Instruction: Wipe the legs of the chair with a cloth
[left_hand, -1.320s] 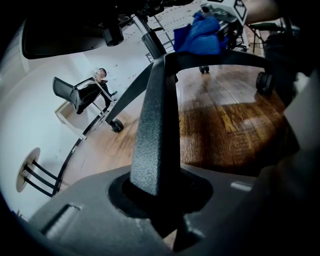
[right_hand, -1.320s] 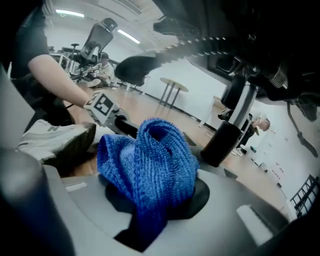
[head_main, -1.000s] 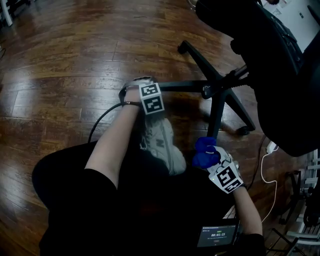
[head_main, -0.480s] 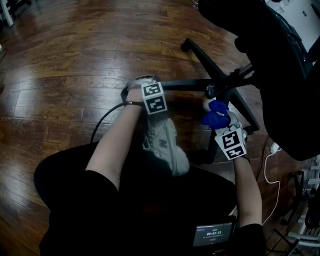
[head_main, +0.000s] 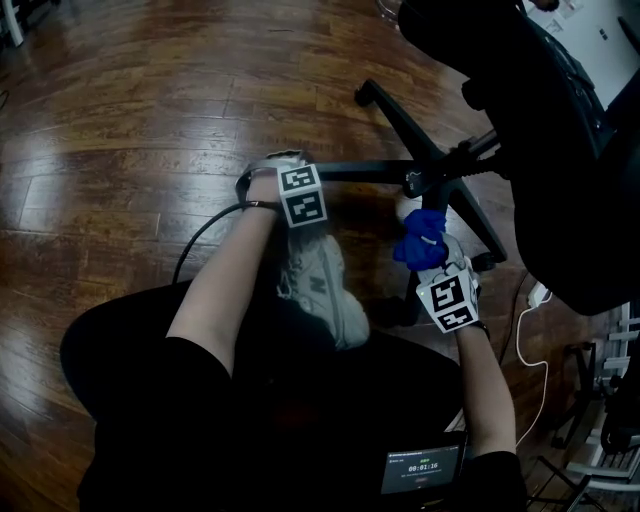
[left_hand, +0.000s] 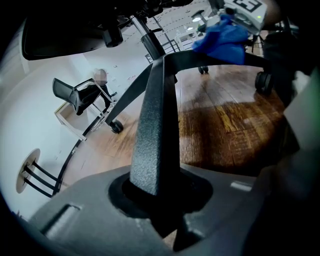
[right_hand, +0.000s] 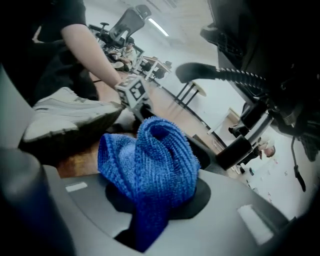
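Two grippers, both loaded.

Left gripper (left_hand: 159, 200) is clamped on a black chair leg (left_hand: 155, 125), and the bar runs straight out from between its jaws toward the hub. In the head view that leg lies level across the wooden floor (head_main: 120, 120). The bare left forearm (head_main: 225, 290) reaches up to it from the lower left, with the marker cube on top.

Right gripper (right_hand: 145, 225) has its jaws closed on a bunched blue cloth (right_hand: 150, 160), which bulges out ahead of them. In the head view the cloth lies on the chair's near leg (head_main: 437, 200), just below the hub. The right forearm (head_main: 490, 400) comes up from the bottom edge, and the gripper points away from the person and downward.

Chair (head_main: 540, 120) has a dark seat that fills the upper right, with its legs spread on the floor beneath.

One grey shoe (head_main: 325, 290) lies on the floor between the two forearms, beside the left gripper's cube.

Changes against the earlier pictures:
- A second ago the right gripper and cloth sat lower in the head view, off the near leg's outer end and close to the person's body. They now sit up the leg next to the hub.
- Half a second ago they were already about there.
- The left gripper keeps the same hold at the same spot on the level leg — no shift seen.
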